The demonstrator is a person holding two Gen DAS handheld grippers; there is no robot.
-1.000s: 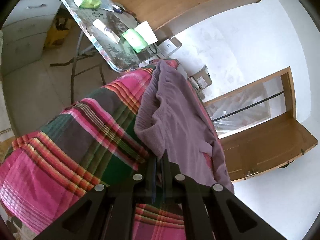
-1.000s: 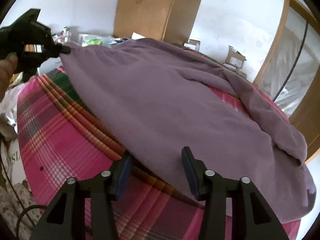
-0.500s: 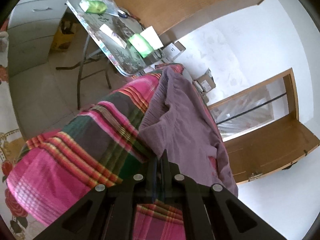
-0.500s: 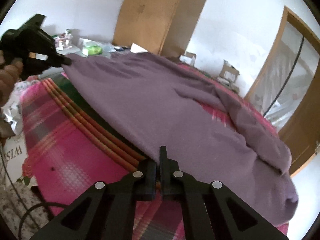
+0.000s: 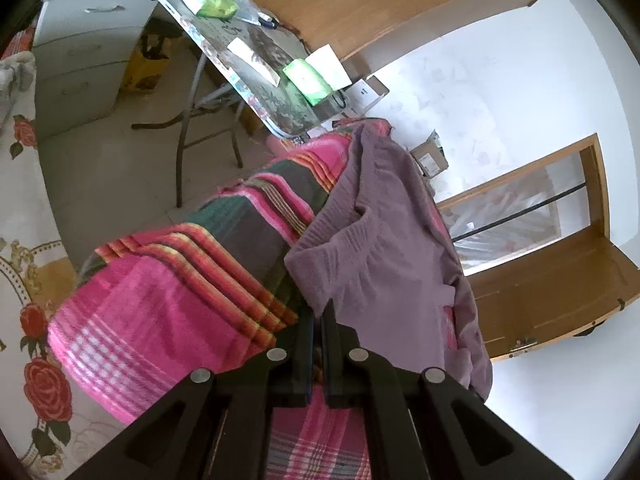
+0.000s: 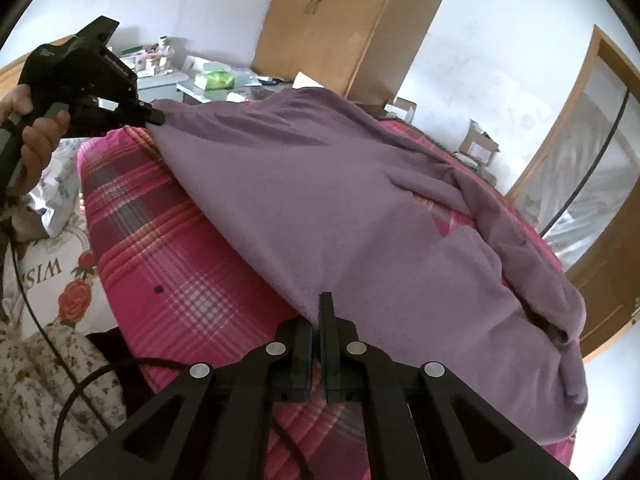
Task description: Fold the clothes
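Observation:
A purple fleece garment (image 6: 340, 200) lies spread over a pink plaid blanket (image 6: 172, 264) on a bed. My right gripper (image 6: 320, 312) is shut on the garment's near edge. At the far left of the right wrist view my left gripper (image 6: 156, 117), held by a hand (image 6: 28, 140), is shut on another corner, and the cloth stretches taut between the two. In the left wrist view the left gripper (image 5: 318, 314) pinches the purple garment (image 5: 384, 256) by its gathered waistband corner, lifted slightly off the plaid blanket (image 5: 168, 304).
A folding table (image 5: 256, 80) with green packets and papers stands beyond the bed, beside grey drawers (image 5: 80, 56). A wooden wardrobe (image 6: 332, 24) and a wooden door (image 6: 600, 168) line the walls. Cardboard boxes (image 6: 476, 144) sit on the floor. A black cable (image 6: 80, 392) trails at lower left.
My right gripper went from open around the garment's edge to shut on it, then lifted it. The left gripper pulled back with its corner, and the cloth between them drew tauter.

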